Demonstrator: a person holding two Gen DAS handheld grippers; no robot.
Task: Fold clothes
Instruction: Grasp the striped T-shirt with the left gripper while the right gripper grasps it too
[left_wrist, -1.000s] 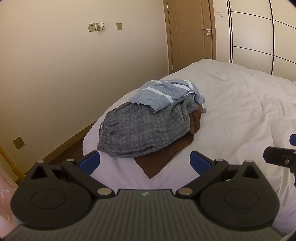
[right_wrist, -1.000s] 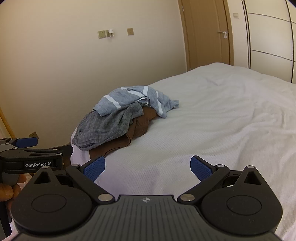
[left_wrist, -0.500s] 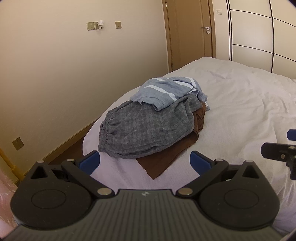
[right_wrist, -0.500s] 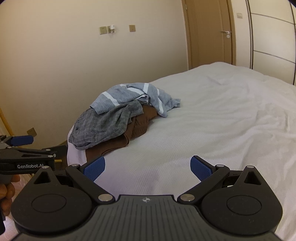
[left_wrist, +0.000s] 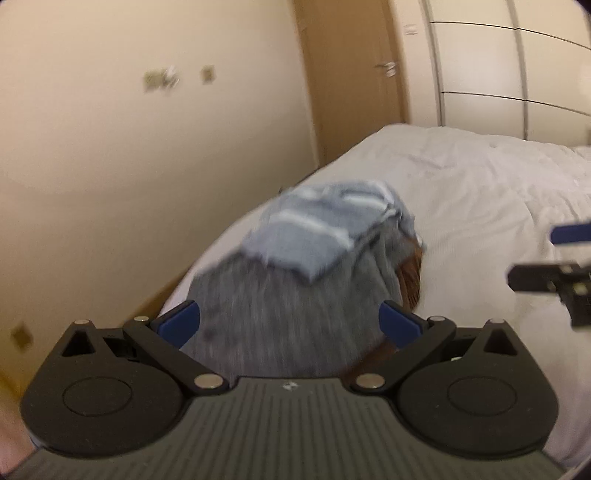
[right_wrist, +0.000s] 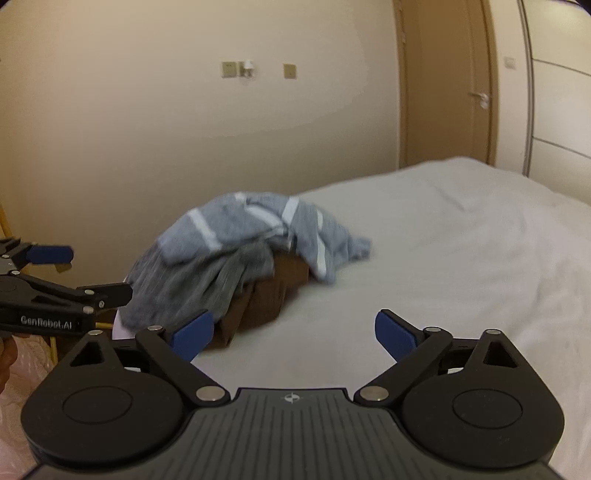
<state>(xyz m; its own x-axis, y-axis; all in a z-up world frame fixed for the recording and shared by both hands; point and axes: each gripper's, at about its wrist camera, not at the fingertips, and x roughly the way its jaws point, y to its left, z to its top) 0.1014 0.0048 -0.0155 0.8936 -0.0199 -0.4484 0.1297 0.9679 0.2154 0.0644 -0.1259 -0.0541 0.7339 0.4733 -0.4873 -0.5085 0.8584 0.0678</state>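
While heaped, clothes (right_wrist: 240, 266) at bed (right_wrist: 443, 280) edge

Bare white bed (right_wrist: 461, 266) lies open rightward; heaped clothes pile (right_wrist: 240, 258) blocks the left edge beside the wall (right_wrist: 147, 147).

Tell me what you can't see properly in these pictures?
- Brown garment: mostly buried under the grey checked garment and striped blue garment, both views; its kind is unclear.
- Grey checked garment's near edge: left wrist view, hidden behind the left gripper.
- Wall sockets: left wrist view, smeared by blur.
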